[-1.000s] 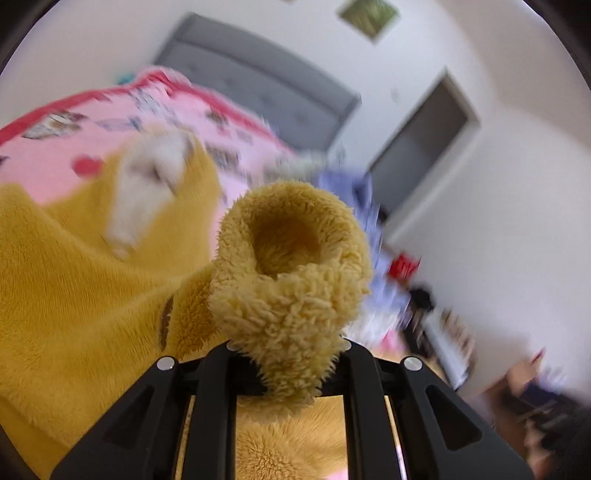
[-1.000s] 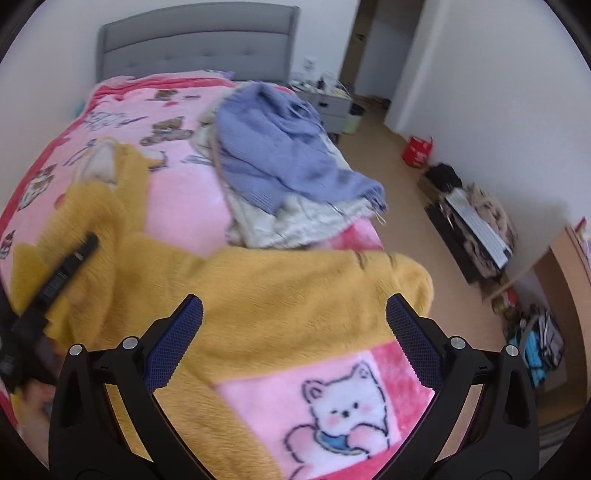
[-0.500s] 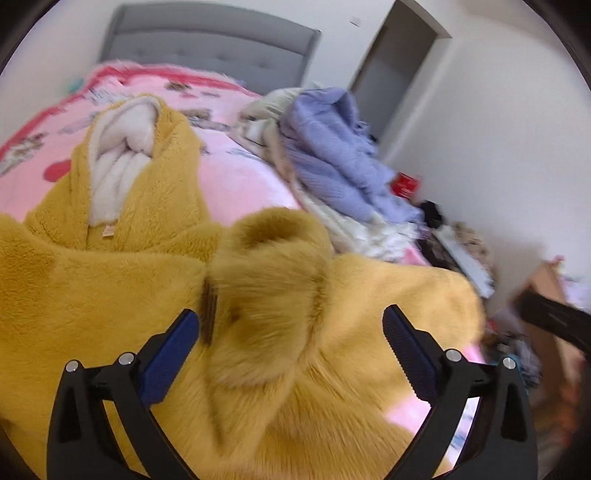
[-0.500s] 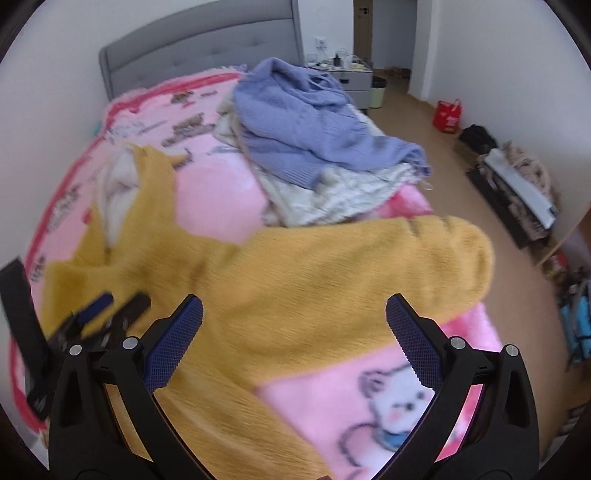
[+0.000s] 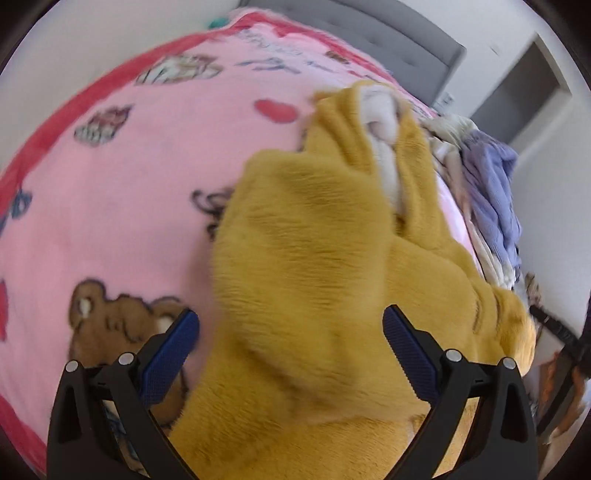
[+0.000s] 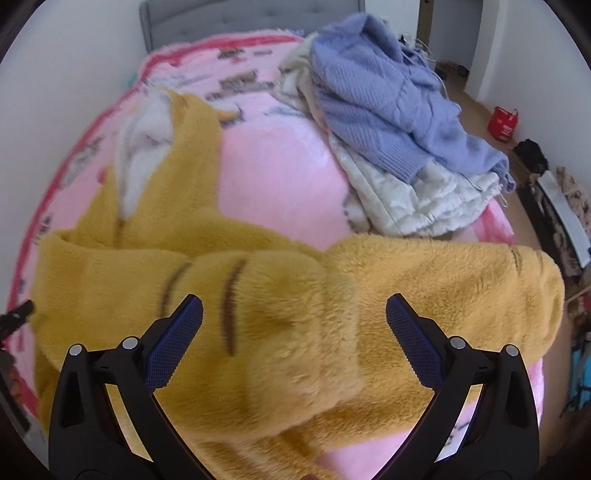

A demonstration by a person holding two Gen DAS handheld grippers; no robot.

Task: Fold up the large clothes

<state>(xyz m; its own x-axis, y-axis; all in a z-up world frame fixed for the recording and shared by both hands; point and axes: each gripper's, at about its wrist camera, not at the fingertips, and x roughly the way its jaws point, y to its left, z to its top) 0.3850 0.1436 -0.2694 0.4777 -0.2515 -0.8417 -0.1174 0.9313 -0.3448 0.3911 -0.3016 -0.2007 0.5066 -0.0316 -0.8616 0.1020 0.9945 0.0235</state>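
A large fluffy yellow garment [image 6: 280,295] with a white-lined hood [image 6: 144,147] lies across the pink blanket [image 6: 273,173] on the bed. One sleeve with dark stripes [image 6: 232,310] is folded over its middle. It also fills the left wrist view [image 5: 314,277], hood [image 5: 384,122] at the far end. My left gripper [image 5: 291,347] is open and empty, just above the garment's left part. My right gripper [image 6: 295,332] is open and empty over the folded sleeve.
A lavender knit sweater [image 6: 388,96] lies on a white quilted garment [image 6: 417,195] at the bed's far right. A grey headboard [image 6: 236,11] stands behind. A red box [image 6: 502,123] and clutter sit on the floor at right. The left gripper's tip [image 6: 14,317] shows at the left edge.
My left gripper let go of the yellow sleeve, opened, and swung left over the garment. The sleeve now lies folded across the body. My right gripper stayed open and moved closer over it.
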